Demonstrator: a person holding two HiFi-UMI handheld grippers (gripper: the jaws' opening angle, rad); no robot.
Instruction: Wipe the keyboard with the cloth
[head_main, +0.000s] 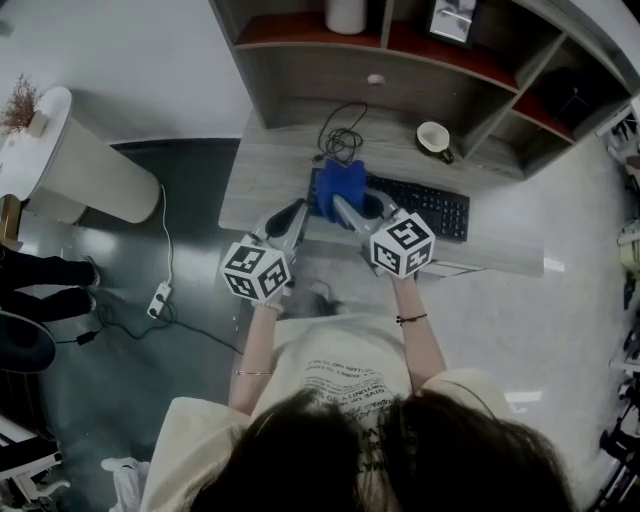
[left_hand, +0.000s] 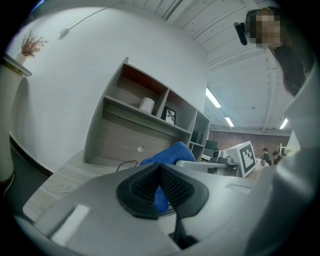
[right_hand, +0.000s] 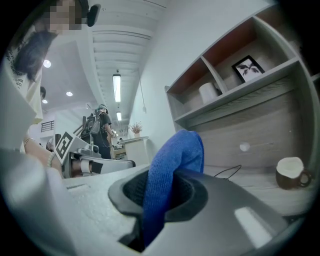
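Cloth (head_main: 340, 188), blue and bunched over the left end of the keyboard (head_main: 430, 208), sits at 12 o'clock from my right gripper (head_main: 352, 212), whose jaws pinch it. My left gripper (head_main: 297, 215) is closed on its 9 o'clock edge.

bright ceiling strips, fisheye edges, jaws blurry close-up.

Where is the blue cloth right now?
Head view centre: the cloth is pinched by the left gripper and right gripper, bunched over the keyboard's left end.
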